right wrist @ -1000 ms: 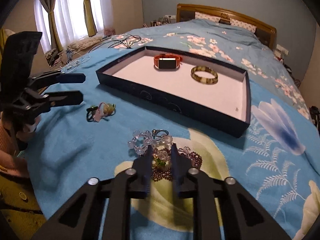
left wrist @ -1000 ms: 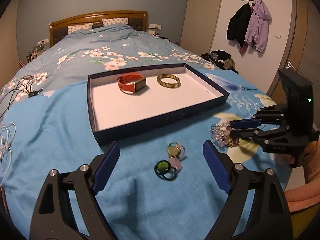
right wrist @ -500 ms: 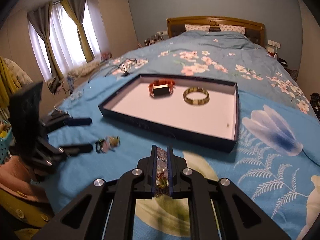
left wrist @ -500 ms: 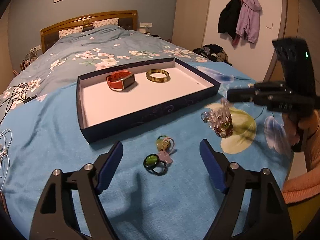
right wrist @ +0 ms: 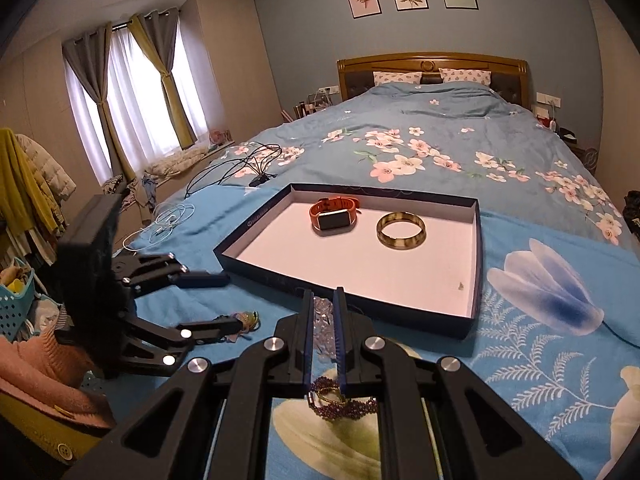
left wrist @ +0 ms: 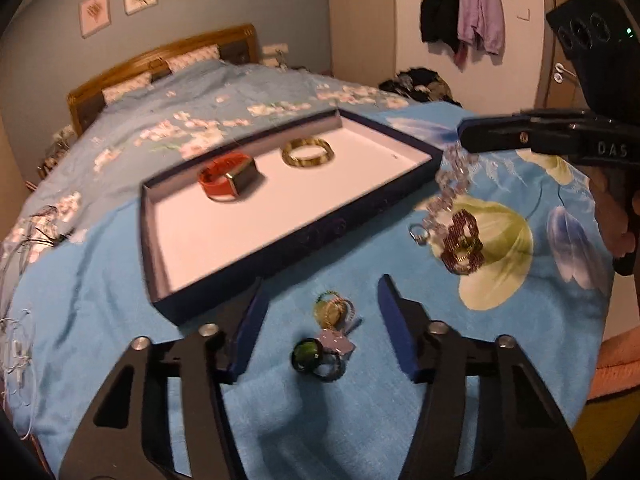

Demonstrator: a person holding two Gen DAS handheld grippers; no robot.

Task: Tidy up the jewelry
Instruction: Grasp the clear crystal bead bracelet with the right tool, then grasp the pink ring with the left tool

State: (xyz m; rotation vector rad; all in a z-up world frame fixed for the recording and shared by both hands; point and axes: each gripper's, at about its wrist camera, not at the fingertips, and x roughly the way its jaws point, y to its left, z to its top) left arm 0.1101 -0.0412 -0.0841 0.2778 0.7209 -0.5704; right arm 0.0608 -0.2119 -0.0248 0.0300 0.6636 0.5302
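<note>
A navy tray with a white floor lies on the blue bedspread. In it are an orange watch and a gold-green bangle. My right gripper is shut on a clear bead bracelet, which dangles above a purple bead bracelet on the bed. My left gripper is low over the bed with its jaws closing. Between them lies a small cluster of rings and charms, untouched by the pads.
Black cables and a white earphone cord lie on the bed to the left of the tray. A small ring sits beside the purple bracelet. The bed's near edge is just below both grippers. A blue basket stands on the floor.
The right gripper has risen and pulled the clear bead bracelet up off the pile. The left gripper's jaws have narrowed around the ring cluster, and it has come closer and rolled.
</note>
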